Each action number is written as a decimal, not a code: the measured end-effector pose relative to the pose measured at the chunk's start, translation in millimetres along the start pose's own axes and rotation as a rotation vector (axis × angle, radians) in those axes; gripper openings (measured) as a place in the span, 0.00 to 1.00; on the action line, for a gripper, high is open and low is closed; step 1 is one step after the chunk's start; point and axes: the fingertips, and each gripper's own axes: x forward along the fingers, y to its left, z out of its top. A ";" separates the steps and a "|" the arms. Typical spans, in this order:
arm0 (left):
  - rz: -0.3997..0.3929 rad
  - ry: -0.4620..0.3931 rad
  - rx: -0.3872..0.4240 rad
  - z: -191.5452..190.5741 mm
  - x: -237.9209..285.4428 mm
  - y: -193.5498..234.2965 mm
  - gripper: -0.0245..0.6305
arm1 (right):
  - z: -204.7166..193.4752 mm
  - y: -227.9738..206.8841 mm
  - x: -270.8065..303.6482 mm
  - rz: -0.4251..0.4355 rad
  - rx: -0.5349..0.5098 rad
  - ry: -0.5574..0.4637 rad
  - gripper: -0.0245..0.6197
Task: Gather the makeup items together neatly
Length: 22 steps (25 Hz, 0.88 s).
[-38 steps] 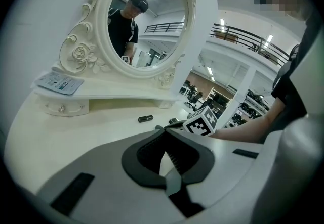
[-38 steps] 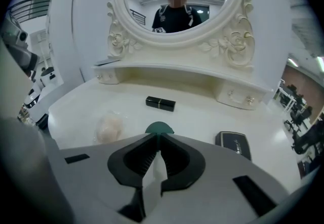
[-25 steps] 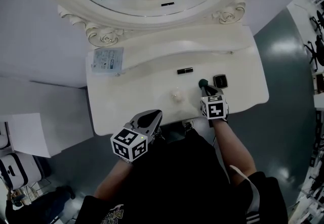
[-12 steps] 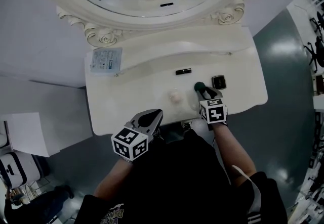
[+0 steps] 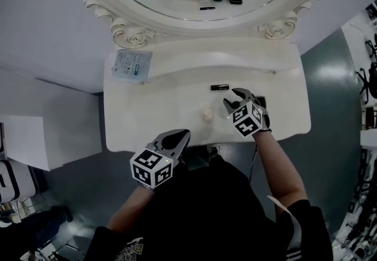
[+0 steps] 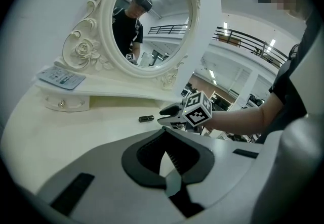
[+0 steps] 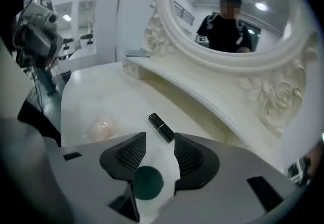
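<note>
Just opened halfway on the right gripper (image 5: 233, 97), freeing the green sponge (image 7: 147, 182) beside the lipstick (image 5: 220, 87), one item gathered; shut empty on the left gripper (image 5: 185, 132).

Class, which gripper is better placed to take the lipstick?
Right. The right gripper, its jaws just opening around a loose green ball, faces the lipstick close ahead; the left gripper sits shut at the table edge.
</note>
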 end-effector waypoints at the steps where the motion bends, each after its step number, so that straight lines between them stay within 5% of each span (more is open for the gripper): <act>1: 0.011 -0.005 -0.009 -1.5 -2.5 2.0 0.05 | 3.6 -2.0 9.4 0.021 -0.075 0.025 0.32; 4: 0.046 -0.019 -0.039 -6.2 -9.9 8.1 0.05 | 10.3 -5.2 33.4 0.097 -0.210 0.082 0.32; 8: 0.087 -0.033 -0.076 -13.7 -20.1 15.4 0.05 | 10.2 -0.8 54.3 0.197 -0.237 0.126 0.32; 14: 0.123 -0.046 -0.113 -24.9 -30.9 22.2 0.05 | 5.5 1.1 65.8 0.177 -0.238 0.176 0.21; 18: 0.106 -0.041 -0.100 -24.5 -33.3 21.1 0.05 | 12.8 -4.8 54.2 0.052 -0.096 0.138 0.20; 22: 0.069 -0.030 -0.074 -19.5 -31.9 19.5 0.05 | 19.8 0.7 27.8 -0.040 0.196 0.051 0.20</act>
